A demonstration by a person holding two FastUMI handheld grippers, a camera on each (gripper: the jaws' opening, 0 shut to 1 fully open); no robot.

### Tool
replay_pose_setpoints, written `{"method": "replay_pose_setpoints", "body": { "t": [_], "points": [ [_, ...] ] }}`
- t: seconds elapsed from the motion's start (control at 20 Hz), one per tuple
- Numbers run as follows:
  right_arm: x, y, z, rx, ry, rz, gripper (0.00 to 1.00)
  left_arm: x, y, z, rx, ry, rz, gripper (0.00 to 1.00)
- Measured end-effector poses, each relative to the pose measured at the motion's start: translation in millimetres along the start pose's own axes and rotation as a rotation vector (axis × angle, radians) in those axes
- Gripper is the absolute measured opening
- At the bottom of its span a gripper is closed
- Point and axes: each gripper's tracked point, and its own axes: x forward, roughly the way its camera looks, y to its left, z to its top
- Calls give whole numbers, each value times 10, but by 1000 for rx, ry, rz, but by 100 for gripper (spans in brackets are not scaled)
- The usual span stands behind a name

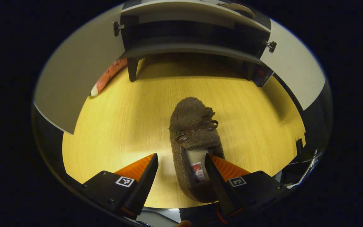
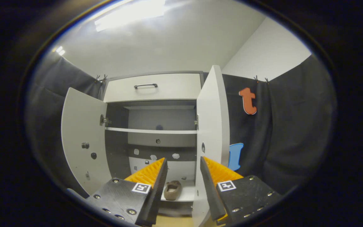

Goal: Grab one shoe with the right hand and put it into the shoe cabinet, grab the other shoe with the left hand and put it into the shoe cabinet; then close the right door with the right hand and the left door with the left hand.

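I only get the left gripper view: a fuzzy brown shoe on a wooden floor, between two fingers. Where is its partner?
Observer: In the right gripper view, the other shoe lies on the bottom shelf inside the shoe cabinet.
Operator: Is the other gripper holding anything?
Observer: No. The right gripper is open, with nothing between its fingers, and it faces the cabinet.
Operator: What's above the shelves?
Observer: A drawer with a dark handle, pushed in.
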Motion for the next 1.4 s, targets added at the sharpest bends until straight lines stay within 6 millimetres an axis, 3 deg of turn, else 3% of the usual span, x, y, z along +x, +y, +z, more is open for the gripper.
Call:
{"method": "replay_pose_setpoints", "body": {
  "t": [0.3, 0.35, 0.4, 0.45, 0.65, 0.75, 0.9, 1.05, 1.15, 1.25, 1.3, 1.4],
  "points": [
    [-13, -54, -105, -30, 36, -35, 62, -86, 42, 78, -66, 37, -18, 78],
    [-12, -48, -100, -33, 35, -36, 62, -111, 53, 95, -85, 43, -36, 63],
    [-17, -41, -93, -36, 33, -37, 62, -136, 58, 163, -102, 45, -51, 58],
    [-18, -32, -94, -37, 31, -38, 62, -144, 82, 209, -109, 53, -37, 42],
    [-19, -10, -114, -40, 34, -38, 62, -144, 197, 350, -153, 61, 19, 4],
    [-22, 3, -123, -41, 37, -36, 62, -160, 225, 365, -143, 70, 34, 1],
    [-31, 1, -119, -40, 33, -35, 62, -320, 208, 599, -84, 1, 14, 1],
    [-47, 13, -129, -33, 32, -30, 62, -504, 162, 1004, -77, -82, 4, 1],
    [-70, 12, -125, -31, 30, -26, 62, -735, 141, 1333, -84, -144, -8, 1],
    [-91, 0, -115, -28, 25, -24, 62, -967, 167, 1546, -96, -201, -16, 1],
    [-102, -16, -107, -26, 21, -24, 57, -1008, 197, 1615, -108, -222, -18, 1],
    [-126, -57, -85, -23, 15, -27, 57, -1132, 237, 1835, -138, -268, -26, 1]
  ]
}}
